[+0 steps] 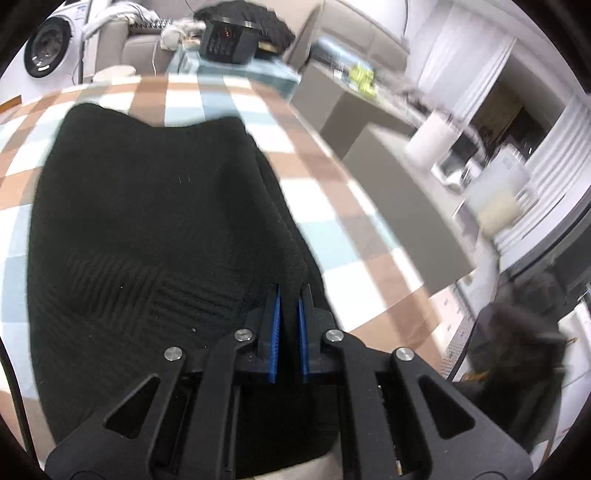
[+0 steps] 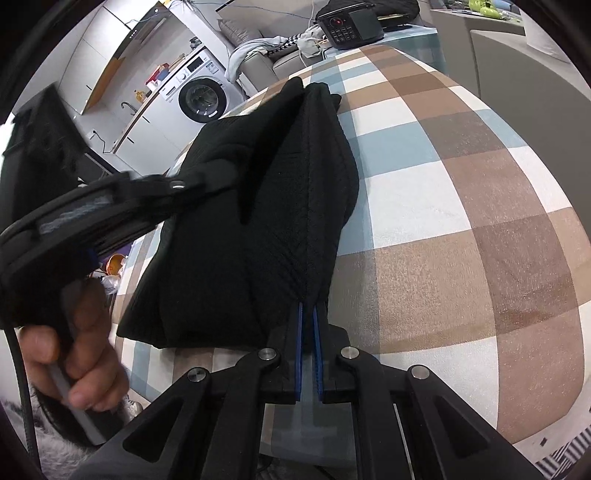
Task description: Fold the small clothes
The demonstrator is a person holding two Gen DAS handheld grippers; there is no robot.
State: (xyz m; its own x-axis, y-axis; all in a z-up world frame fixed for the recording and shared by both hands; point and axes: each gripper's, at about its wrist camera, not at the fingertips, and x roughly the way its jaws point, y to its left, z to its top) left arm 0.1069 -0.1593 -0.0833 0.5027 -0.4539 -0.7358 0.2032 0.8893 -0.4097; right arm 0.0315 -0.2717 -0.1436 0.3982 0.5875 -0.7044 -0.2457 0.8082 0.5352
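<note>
A black knitted garment lies on the checked tablecloth. A ridge of it rises up on its right side. My left gripper is shut on the near end of that ridge, with black fabric between the blue pads. In the right wrist view the same garment lies folded lengthwise on the cloth. My right gripper is shut on its near edge. The left gripper comes in from the left over the garment, held by a person's hand.
A black appliance with buttons stands at the table's far end, also seen in the left wrist view. Behind it are a washing machine and a grey sofa. The table edge runs down the right, with grey counters beyond.
</note>
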